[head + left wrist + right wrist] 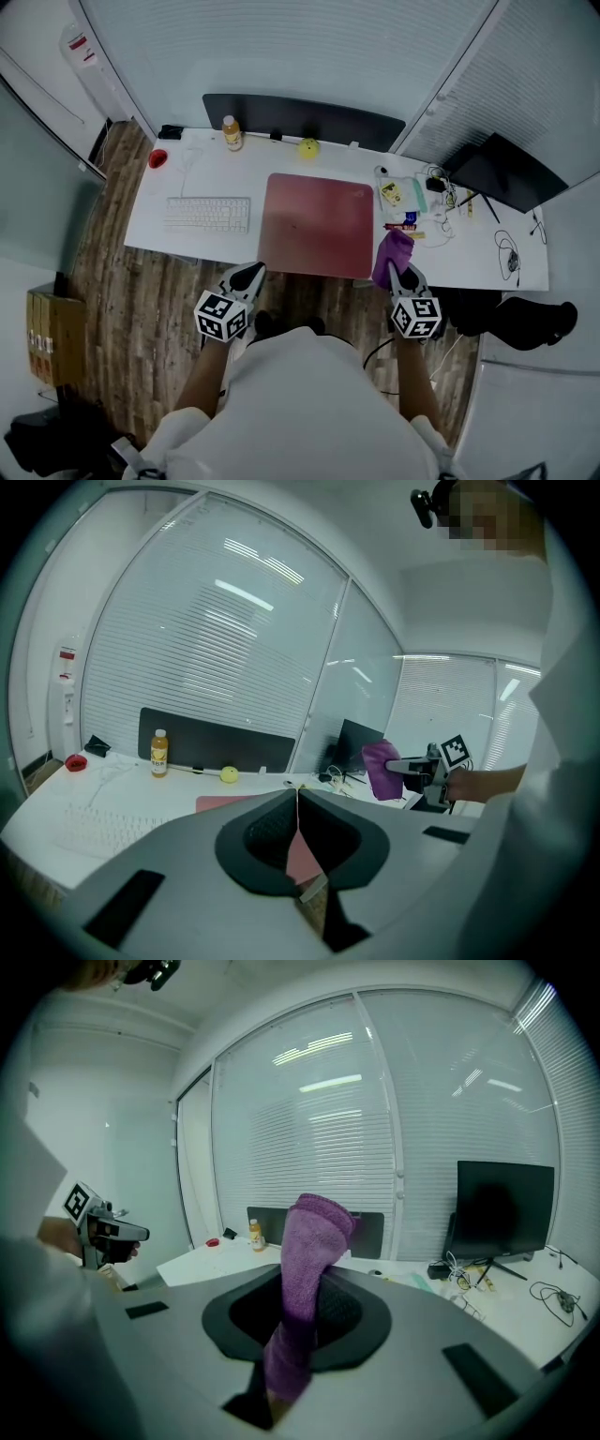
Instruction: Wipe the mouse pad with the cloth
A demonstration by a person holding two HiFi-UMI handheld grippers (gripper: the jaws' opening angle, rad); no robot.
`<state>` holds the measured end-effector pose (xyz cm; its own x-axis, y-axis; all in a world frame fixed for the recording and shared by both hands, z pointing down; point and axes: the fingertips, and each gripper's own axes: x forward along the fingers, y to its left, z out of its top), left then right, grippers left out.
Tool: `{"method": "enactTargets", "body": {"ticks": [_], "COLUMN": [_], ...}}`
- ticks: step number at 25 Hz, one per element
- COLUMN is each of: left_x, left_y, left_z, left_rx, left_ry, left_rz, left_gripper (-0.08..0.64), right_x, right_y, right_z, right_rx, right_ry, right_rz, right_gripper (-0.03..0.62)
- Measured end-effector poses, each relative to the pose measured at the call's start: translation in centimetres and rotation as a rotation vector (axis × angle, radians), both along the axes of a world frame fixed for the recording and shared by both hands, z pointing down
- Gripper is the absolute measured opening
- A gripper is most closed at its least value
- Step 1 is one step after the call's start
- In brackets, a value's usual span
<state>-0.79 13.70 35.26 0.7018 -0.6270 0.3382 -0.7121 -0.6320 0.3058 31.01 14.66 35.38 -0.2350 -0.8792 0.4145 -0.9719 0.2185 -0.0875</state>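
A pink-red mouse pad [317, 225] lies in the middle of the white desk [150, 220]. My right gripper [398, 267] is shut on a purple cloth [393, 256], held off the pad's near right corner; the cloth [307, 1269] stands up between the jaws in the right gripper view. My left gripper [249, 273] hovers at the desk's front edge by the pad's near left corner, jaws closed together with nothing in them [297, 799]. In the left gripper view the purple cloth [380, 768] and a strip of the pad [225, 802] show.
A white keyboard [207, 214] lies left of the pad. At the back stand an orange bottle [232, 133], a yellow ball [308, 147] and a red bowl [157, 158]. Cables and small items [422, 202] clutter the right side, near a dark monitor [502, 172].
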Motion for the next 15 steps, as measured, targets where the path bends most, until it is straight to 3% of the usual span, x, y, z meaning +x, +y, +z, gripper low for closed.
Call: {"method": "enactTargets", "body": {"ticks": [15], "left_x": [-0.33], "left_y": [-0.45], "left_z": [0.45], "left_rx": [-0.018], "left_ry": [0.016], "left_rz": [-0.039], "left_gripper": [0.02], "right_x": [-0.48], "right_y": [-0.38], "right_z": [0.83], "right_rx": [-0.022], "right_ry": [-0.022], "right_rz": [-0.028], "right_gripper": [0.075]}}
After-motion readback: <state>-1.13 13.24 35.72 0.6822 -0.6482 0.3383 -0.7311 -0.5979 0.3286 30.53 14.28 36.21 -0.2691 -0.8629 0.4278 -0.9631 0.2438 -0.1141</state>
